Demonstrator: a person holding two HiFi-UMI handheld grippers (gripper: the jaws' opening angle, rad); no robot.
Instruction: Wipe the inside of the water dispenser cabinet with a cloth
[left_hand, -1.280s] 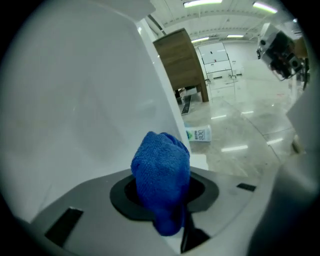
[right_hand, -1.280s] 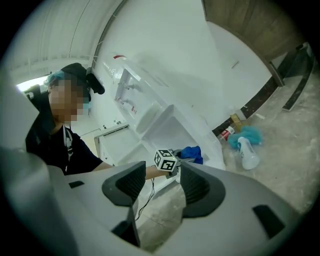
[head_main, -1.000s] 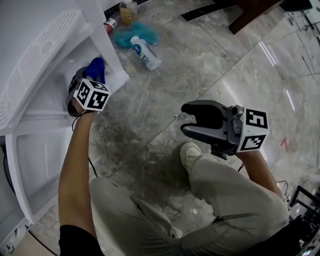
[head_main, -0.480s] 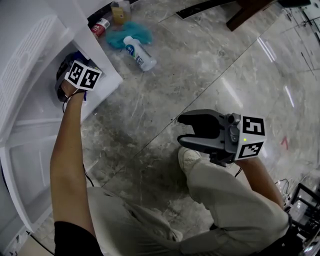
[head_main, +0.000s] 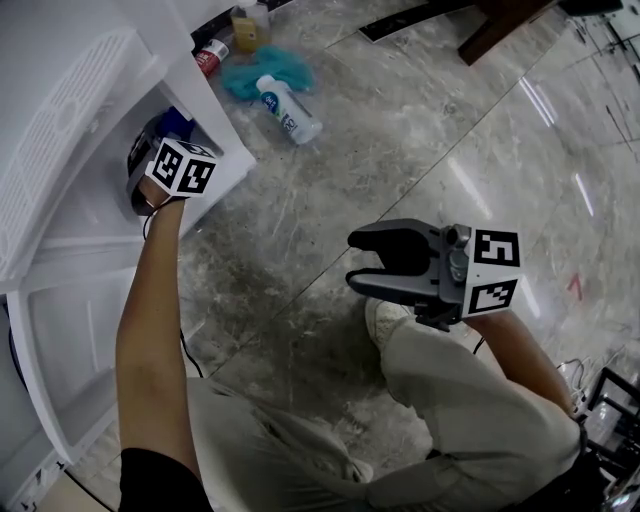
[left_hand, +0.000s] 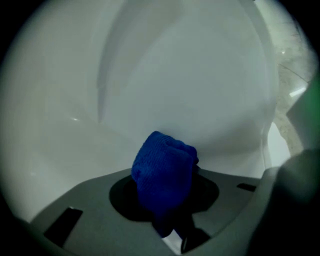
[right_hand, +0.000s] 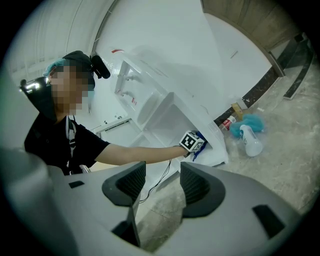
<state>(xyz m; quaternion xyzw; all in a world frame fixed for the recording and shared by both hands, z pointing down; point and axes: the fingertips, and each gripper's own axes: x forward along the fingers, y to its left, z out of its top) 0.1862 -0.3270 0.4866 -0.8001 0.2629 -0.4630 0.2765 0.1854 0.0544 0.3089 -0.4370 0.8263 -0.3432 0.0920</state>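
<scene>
A bunched blue cloth (left_hand: 164, 172) sticks out from between the jaws of my left gripper (left_hand: 165, 200), which is shut on it. In the head view the left gripper (head_main: 165, 140) reaches into the open white cabinet (head_main: 75, 120) of the water dispenser, and the cloth (head_main: 178, 122) lies against the inner wall near the front edge. The white inside (left_hand: 190, 85) fills the left gripper view. My right gripper (head_main: 353, 260) hangs open and empty above the floor, apart from the cabinet. The right gripper view looks past the open right gripper (right_hand: 162, 175) to the cabinet (right_hand: 165, 115).
The cabinet door (head_main: 60, 330) stands open at lower left. On the marble floor beyond the cabinet lie a white spray bottle (head_main: 288, 105), a teal cloth (head_main: 262, 68), a red can (head_main: 210, 55) and a yellow bottle (head_main: 245, 25). A shoe (head_main: 385, 315) is under the right gripper.
My left gripper has slid across the inside of the cabinet with the cloth, deeper in and then back toward the front edge. The right gripper has sunk slightly and stays open.
</scene>
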